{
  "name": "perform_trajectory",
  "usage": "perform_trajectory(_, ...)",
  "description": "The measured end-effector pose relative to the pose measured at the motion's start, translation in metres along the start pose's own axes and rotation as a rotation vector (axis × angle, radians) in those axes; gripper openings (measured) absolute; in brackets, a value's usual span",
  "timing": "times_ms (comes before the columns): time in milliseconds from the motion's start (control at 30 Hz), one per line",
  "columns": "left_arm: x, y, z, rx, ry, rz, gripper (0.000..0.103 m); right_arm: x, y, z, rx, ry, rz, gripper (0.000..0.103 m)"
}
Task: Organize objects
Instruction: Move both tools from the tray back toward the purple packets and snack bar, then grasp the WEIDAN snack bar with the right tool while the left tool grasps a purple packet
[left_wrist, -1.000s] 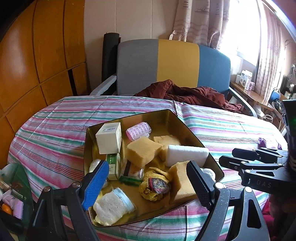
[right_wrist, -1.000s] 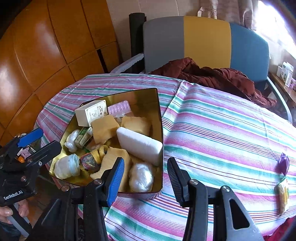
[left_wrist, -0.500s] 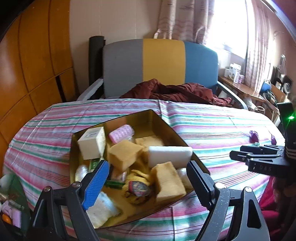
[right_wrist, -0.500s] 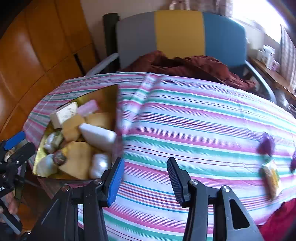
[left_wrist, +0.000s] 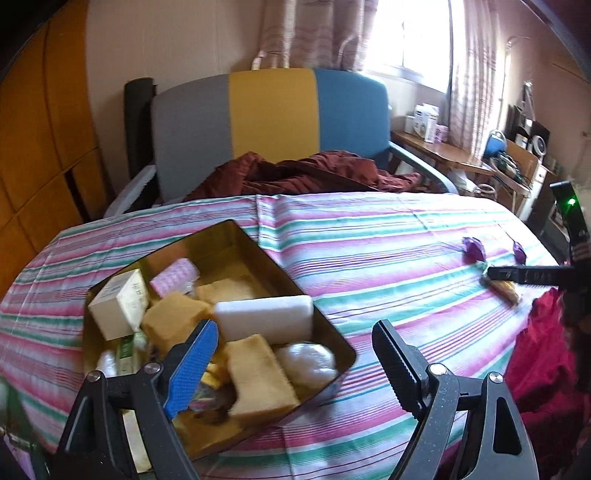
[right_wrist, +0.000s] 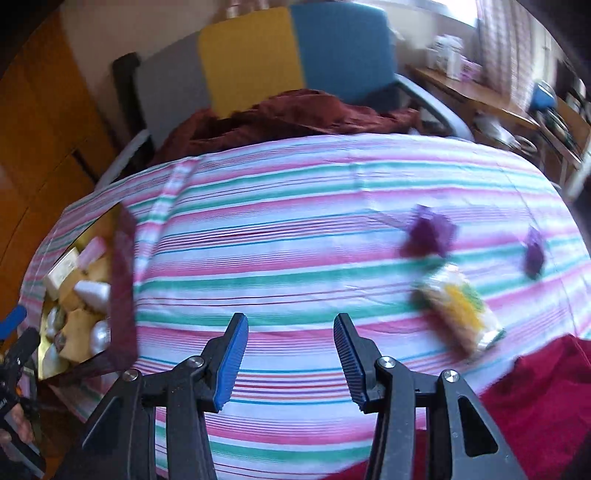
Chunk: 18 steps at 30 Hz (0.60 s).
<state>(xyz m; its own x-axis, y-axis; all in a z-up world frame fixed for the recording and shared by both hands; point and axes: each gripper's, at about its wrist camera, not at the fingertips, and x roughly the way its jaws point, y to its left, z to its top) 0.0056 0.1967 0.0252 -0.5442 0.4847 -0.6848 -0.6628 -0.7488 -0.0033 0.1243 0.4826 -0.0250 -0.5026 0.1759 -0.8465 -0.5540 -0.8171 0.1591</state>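
Note:
A gold metal box (left_wrist: 295, 291) full of sponges, small cartons and wrapped items sits at the left of the striped table; it also shows in the right wrist view (right_wrist: 123, 266). My left gripper (left_wrist: 295, 354) is open and empty just over the box's near right corner. My right gripper (right_wrist: 288, 354) is open and empty above the bare cloth. A yellow-green snack packet (right_wrist: 458, 306) and two purple wrapped candies (right_wrist: 428, 232) (right_wrist: 533, 251) lie on the cloth to its right. The packet (left_wrist: 504, 290) and candy (left_wrist: 474, 249) also show in the left wrist view.
A grey, yellow and blue chair (left_wrist: 273, 118) with a dark red cloth (left_wrist: 306, 173) on it stands behind the table. A wooden side desk (left_wrist: 447, 151) with clutter is at the right. Red fabric (right_wrist: 535, 398) lies at the table's near right edge.
Both grippers have swung to the right. The box has slid left in both views, and the packet and candies have come into the right wrist view. Both grippers stay open.

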Motion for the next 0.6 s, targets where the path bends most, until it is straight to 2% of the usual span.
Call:
perform_trajectory(200, 0.015, -0.021, 0.004, 0.032, 0.025, -0.046, 0.086, -0.028, -0.088, 0.01, 0.129, -0.004, -0.144, 0.049)
perform_trajectory(333, 0.022, -0.032, 0.005, 0.053, 0.038, -0.068, 0.086, -0.034, -0.13, 0.01, 0.195, 0.018, -0.214, 0.049)
perform_trajectory(533, 0.032, -0.05, 0.008, 0.091, 0.057, -0.093, 0.086, -0.013, -0.138, 0.009, 0.156, 0.11, -0.201, 0.055)
perform_trajectory(600, 0.035, -0.057, 0.009, 0.106, 0.061, -0.099, 0.086, -0.001, -0.131, 0.012, 0.117, 0.146, -0.187, 0.063)
